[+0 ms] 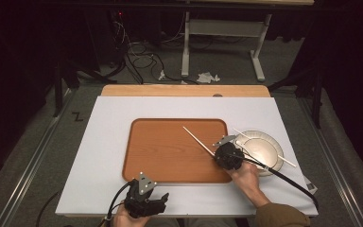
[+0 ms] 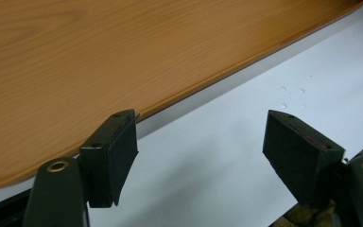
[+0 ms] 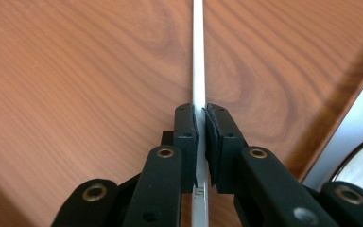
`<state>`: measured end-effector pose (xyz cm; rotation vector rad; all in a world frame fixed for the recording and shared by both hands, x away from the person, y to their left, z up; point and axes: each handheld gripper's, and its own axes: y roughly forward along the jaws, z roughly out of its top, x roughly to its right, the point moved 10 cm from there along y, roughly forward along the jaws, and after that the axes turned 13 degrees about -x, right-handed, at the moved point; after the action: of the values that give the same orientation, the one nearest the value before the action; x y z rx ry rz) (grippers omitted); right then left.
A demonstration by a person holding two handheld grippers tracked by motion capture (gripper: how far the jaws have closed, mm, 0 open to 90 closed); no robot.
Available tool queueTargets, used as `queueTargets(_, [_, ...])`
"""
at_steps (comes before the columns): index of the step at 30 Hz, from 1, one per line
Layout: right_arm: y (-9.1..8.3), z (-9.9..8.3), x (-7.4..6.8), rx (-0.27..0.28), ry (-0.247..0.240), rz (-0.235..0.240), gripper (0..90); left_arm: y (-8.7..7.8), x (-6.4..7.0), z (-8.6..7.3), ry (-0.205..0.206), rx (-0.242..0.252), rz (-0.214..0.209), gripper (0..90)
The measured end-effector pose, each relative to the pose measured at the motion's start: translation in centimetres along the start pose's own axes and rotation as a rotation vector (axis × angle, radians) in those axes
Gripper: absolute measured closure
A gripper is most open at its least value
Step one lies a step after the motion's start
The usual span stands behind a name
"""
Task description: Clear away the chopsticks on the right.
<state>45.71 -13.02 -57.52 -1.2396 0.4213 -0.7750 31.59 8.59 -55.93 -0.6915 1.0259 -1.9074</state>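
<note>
A wooden tray [image 1: 160,151] lies in the middle of the white mat [image 1: 104,142]. My right gripper [image 1: 216,154] hovers over the tray's right part, shut on a white chopstick [image 1: 196,139] that points up and left across the tray; the same chopstick [image 3: 198,52] runs straight ahead between the closed right gripper [image 3: 201,113] jaws. A second white chopstick [image 1: 283,160] rests across a pale plate [image 1: 264,149] just right of the tray. My left gripper [image 1: 163,196] sits at the mat's near edge, below the tray, and the left gripper [image 2: 201,135] is open and holds nothing.
The tray's near rim [image 2: 194,92] runs just in front of the left jaws. A table leg frame [image 1: 222,42], cables [image 1: 137,56] and crumpled paper [image 1: 208,76] lie on the floor beyond the table's far wooden edge [image 1: 184,90].
</note>
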Motion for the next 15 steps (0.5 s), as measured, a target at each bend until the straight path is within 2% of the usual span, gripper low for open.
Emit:
queueTargets(2, [0.06,0.14,0.13,0.004,0.012,0.002,82.6,-0.03,0.04,-0.11,-0.008,-0.001,-0.006,27.0])
queueTargets(6, [0.16,0.22,0.75,0.003,0.024,-0.026,82.3,0.05,0.05,-0.22,-0.012,-0.004,-0.007,26.9])
queueTargets(12, [0.15,0.18,0.97,0.0,0.027,-0.041,81.9,0.22,0.22,-0.25,-0.003,-0.012,-0.011,26.9])
queueTargets(15, [-0.14,0.27,0.94,0.017,0.025,-0.041,78.2,0.27,0.28,-0.23,0.005,-0.014,-0.01,26.9])
